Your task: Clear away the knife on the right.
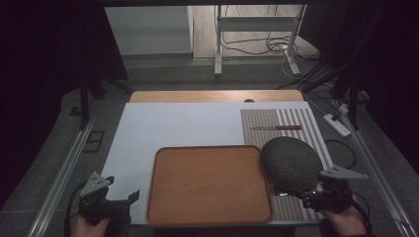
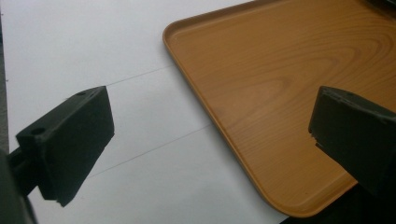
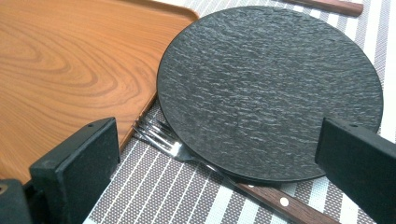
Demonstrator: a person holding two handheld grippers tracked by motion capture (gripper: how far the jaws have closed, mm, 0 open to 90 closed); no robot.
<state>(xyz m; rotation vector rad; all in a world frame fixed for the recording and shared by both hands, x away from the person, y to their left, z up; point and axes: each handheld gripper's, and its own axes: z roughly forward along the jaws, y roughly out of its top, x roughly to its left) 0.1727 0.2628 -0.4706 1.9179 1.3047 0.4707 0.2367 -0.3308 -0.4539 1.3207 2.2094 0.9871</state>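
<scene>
Dim floor and a tangle of cables lie beyond the counter [image 1: 148, 123], whose white top carries a striped placemat [image 1: 296, 118] on its right side.

The right tool [image 3: 219, 154] hovers low over the near right corner with its jaws spread wide and nothing between them. They frame the near rim of a dark slate plate [image 3: 271, 88], which looks like the thing it is after. A fork [image 3: 187, 151] with a wooden handle lies half under that rim, tines just beside the wooden tray [image 3: 70, 60]; the plate seems to be resting on it, so a grip at the rim may be easier there but could drag the fork along. A knife [image 1: 275, 128] lies well apart at the mat's far end.

The left tool [image 2: 210, 135] is likewise wide open and empty, held low over the white surface, its jaws straddling the tray's near left edge, perhaps ready to steady it. Both hands [image 1: 346, 219] sit at the near edge, forearms drawn in.
</scene>
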